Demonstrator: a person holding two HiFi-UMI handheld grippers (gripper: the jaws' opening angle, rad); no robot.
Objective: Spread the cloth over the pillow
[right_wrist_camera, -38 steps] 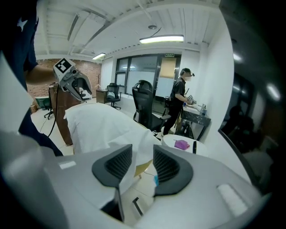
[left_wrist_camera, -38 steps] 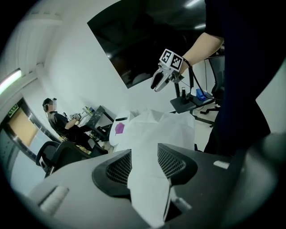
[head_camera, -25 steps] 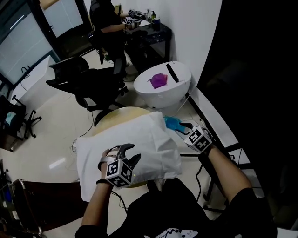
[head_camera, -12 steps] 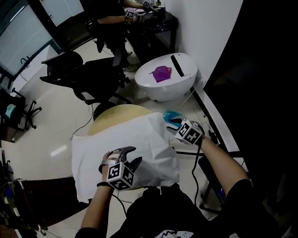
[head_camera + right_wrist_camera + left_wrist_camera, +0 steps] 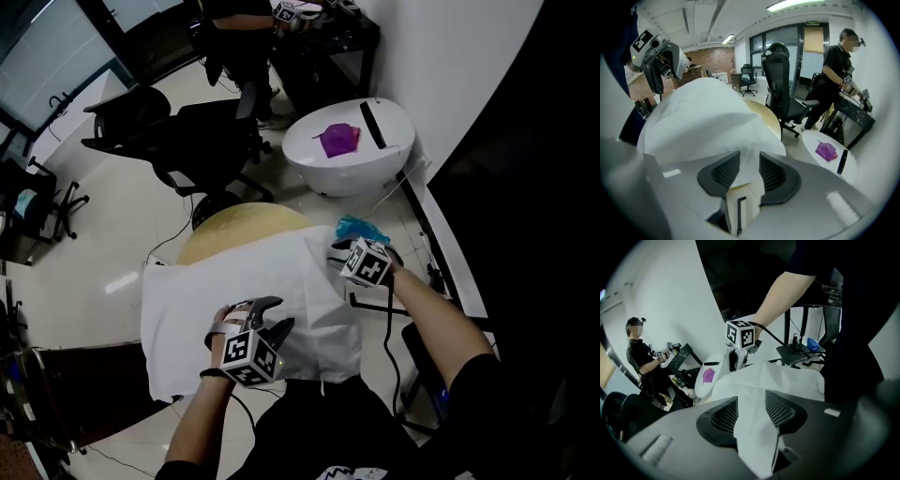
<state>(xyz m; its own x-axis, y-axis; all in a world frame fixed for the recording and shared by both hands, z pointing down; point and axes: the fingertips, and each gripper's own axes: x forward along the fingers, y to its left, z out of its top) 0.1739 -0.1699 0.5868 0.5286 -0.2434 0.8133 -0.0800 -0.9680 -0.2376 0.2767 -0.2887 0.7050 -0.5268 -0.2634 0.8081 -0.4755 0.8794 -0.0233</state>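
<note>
Open-plan office. In the head view, black swivel chairs [image 5: 202, 141] stand on a pale glossy floor [image 5: 103, 225] at upper left, glass partitions [image 5: 47, 66] fill the top left corner, and a black desk [image 5: 328, 47] sits at the top edge. The right gripper view shows ceiling strip lights [image 5: 787, 4] at the top, a brick wall [image 5: 708, 61] at centre left and a person [image 5: 836, 65] working at that desk at right.

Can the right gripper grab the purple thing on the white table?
Probably not: the right gripper has the white cloth between its jaws, which have just been closing, and the purple thing lies farther away.
</note>
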